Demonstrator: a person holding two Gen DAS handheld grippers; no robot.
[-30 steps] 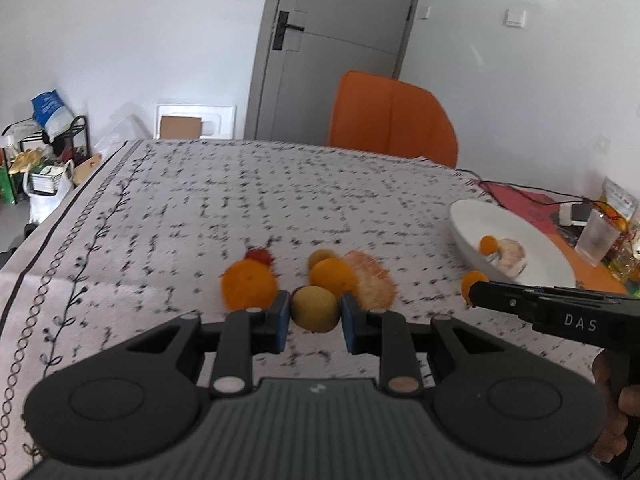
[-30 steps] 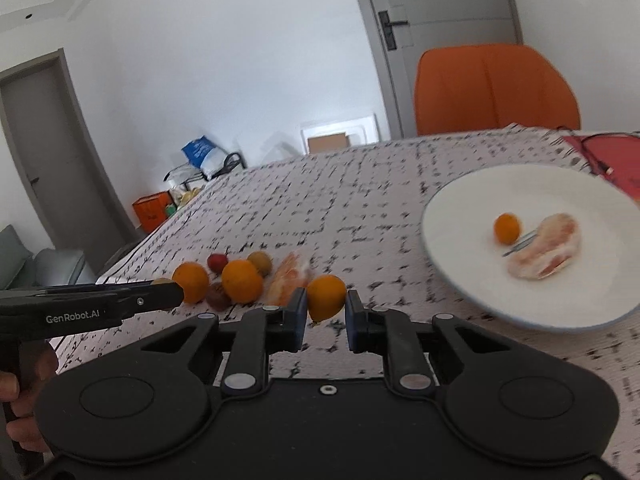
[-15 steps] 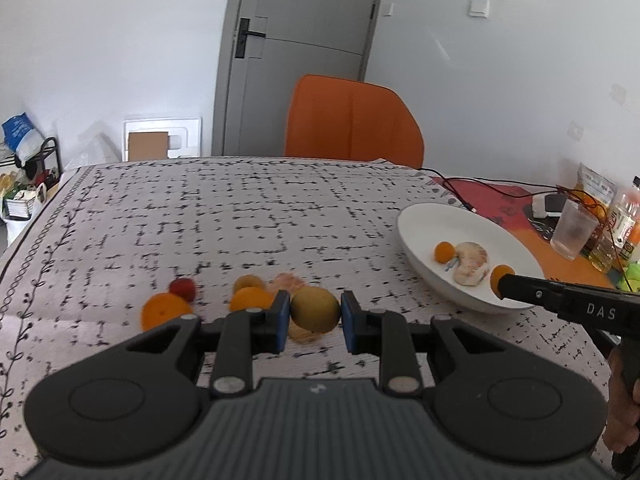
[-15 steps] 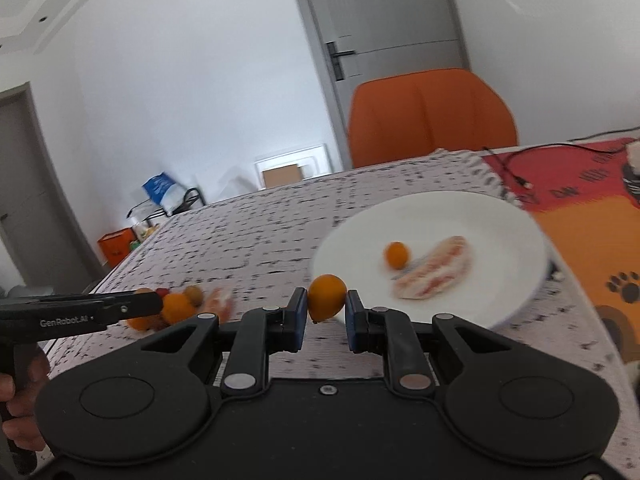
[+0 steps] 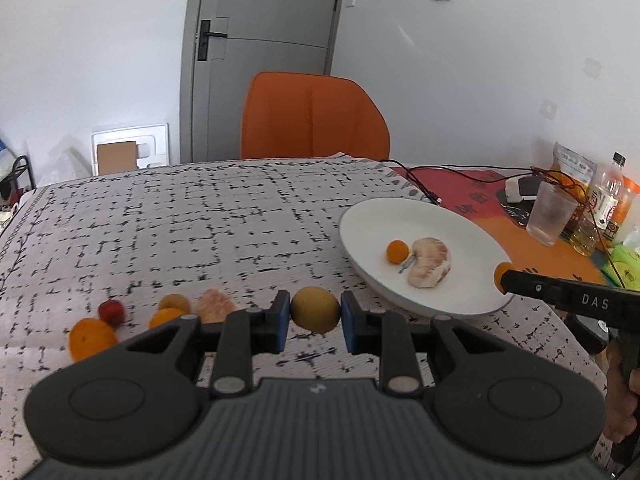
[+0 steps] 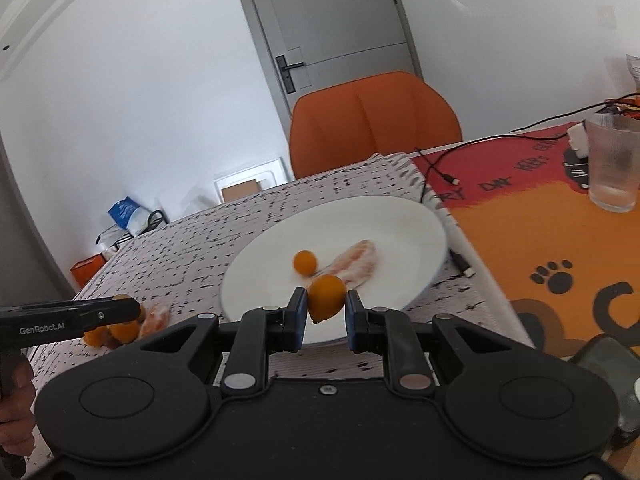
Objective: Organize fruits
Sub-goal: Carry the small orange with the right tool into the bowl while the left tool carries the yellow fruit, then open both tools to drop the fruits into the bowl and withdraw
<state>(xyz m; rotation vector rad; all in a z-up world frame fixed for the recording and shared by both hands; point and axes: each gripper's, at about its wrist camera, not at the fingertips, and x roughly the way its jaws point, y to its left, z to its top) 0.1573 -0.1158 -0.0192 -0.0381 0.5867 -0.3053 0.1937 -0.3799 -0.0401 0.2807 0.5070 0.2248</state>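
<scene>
My left gripper (image 5: 315,320) is shut on a yellow-brown round fruit (image 5: 315,309), held above the tablecloth left of the white plate (image 5: 360,220). My right gripper (image 6: 327,315) is shut on a small orange fruit (image 6: 326,297) above the near rim of the plate (image 6: 420,220). The plate holds a small orange (image 5: 397,251) and a peeled citrus piece (image 5: 430,268). Several fruits lie on the cloth at left: an orange (image 5: 91,338), a red fruit (image 5: 111,309), a small orange (image 5: 165,317), a brownish fruit (image 5: 174,303) and a peeled piece (image 5: 216,301).
An orange chair (image 5: 314,118) stands behind the table. A plastic cup (image 5: 551,213), bottles (image 5: 606,200) and cables (image 5: 460,172) sit on the red-orange mat at right. The cup also shows in the right wrist view (image 6: 614,162).
Both grippers have moved right toward the plate with their fruits. The right gripper's orange is now over the plate's near rim; the loose fruit group has slid left in view.
</scene>
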